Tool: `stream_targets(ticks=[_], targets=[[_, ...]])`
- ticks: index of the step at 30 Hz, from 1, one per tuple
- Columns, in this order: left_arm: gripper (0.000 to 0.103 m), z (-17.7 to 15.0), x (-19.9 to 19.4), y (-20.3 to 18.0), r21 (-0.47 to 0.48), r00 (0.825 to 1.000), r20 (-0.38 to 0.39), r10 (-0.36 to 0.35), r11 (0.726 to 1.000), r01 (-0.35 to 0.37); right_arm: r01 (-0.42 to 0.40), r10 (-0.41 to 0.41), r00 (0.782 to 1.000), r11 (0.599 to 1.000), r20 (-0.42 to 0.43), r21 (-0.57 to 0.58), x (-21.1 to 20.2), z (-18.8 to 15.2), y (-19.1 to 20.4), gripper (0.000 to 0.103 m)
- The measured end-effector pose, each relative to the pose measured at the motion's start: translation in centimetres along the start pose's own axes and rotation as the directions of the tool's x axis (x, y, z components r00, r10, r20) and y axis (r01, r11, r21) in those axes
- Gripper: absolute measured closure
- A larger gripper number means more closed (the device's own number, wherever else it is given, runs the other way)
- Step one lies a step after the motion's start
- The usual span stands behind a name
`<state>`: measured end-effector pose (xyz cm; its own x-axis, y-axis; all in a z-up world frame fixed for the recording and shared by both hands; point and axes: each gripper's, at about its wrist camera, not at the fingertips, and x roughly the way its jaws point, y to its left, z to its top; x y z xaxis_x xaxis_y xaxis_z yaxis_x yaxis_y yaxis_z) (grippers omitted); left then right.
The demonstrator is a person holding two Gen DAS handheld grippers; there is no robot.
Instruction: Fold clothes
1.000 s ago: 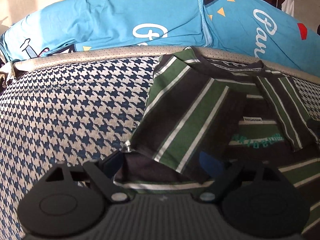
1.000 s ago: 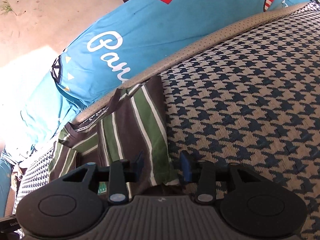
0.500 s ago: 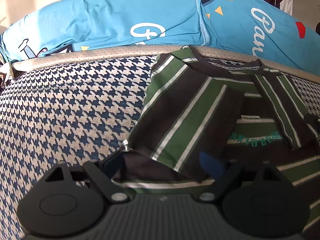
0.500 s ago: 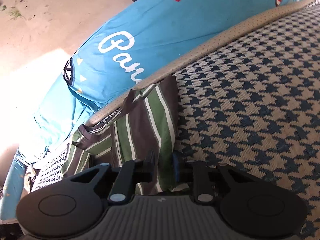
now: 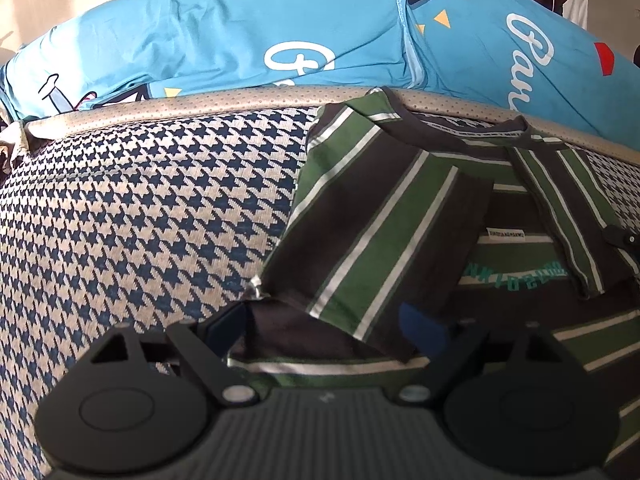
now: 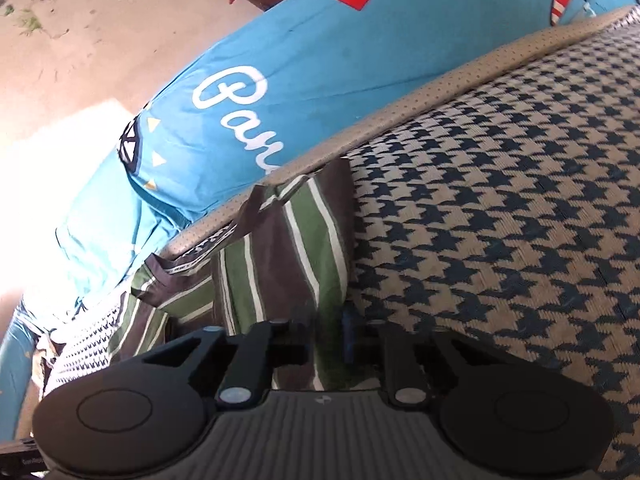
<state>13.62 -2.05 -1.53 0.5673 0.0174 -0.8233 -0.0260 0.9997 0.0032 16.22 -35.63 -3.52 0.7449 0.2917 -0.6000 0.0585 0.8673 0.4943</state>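
Green-and-brown striped shirt [image 5: 384, 232] lies flat on the houndstooth bed [image 5: 140, 220], collar against the tan edge strip [image 5: 200, 100], with both sleeves folded inward over the chest. A blue printed sheet [image 5: 280, 32] runs along beyond that strip. I hold the left tool [image 5: 324, 324] wide open, straddling the lower tip of the folded left sleeve and gripping nothing. I have the right tool [image 6: 326, 334] nearly closed on the shirt's right side edge; the cloth passes between the pads, so I judge it pinched, though blur makes the contact uncertain. Risks, in my judgement: lifting from the right side alone would likely drag the shirt and spill both sleeve folds. A left closure taking only the sleeve layer would open that fold. The thin cloth may slip if the right pinch is shallow.
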Motion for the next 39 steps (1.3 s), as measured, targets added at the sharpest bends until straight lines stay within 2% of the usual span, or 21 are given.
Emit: stream_targets(ticks=[4, 10, 14, 16, 18, 27, 39], targets=[[0.015, 0.0, 0.0, 0.0, -0.006, 1.0, -0.001, 0.003, 1.0, -0.003, -0.037, 0.038, 0.999, 0.999, 0.015, -0.028, -0.4, 0.2, 0.8, 0.094], [0.015, 0.1, 0.0, -0.1, -0.003, 1.0, -0.004, 0.006, 1.0, -0.006, 0.028, -0.028, 1.0, 0.999, 0.003, -0.037, 0.2, -0.1, 0.8, 0.089], [0.015, 0.1, 0.0, -0.1, -0.007, 1.0, -0.005, 0.006, 1.0, -0.007, 0.03, -0.03, 1.0, 0.999, 0.008, -0.029, 0.4, -0.4, 0.5, 0.088], [0.015, 0.2, 0.0, 0.0, -0.009, 1.0, -0.004, 0.008, 1.0, -0.008, 0.028, -0.027, 1.0, 0.999, 0.016, -0.034, 0.3, -0.4, 0.8, 0.093], [0.015, 0.2, 0.0, 0.0, -0.012, 1.0, -0.003, 0.01, 1.0, -0.01, 0.026, -0.024, 0.999, 0.999, 0.027, -0.048, 0.1, -0.4, 1.4, 0.094], [0.015, 0.2, -0.4, 0.4, -0.02, 1.0, -0.003, 0.015, 1.0, -0.015, 0.0, 0.014, 0.996, 0.989, 0.091, -0.146, -0.8, -0.7, 6.0, 0.095], [0.015, 0.3, -1.2, 3.7, -0.082, 0.999, -0.003, 0.032, 0.996, -0.032, -0.087, 0.117, 0.987, 0.964, 0.108, -0.25, 0.0, -2.0, 14.0, 0.095]])
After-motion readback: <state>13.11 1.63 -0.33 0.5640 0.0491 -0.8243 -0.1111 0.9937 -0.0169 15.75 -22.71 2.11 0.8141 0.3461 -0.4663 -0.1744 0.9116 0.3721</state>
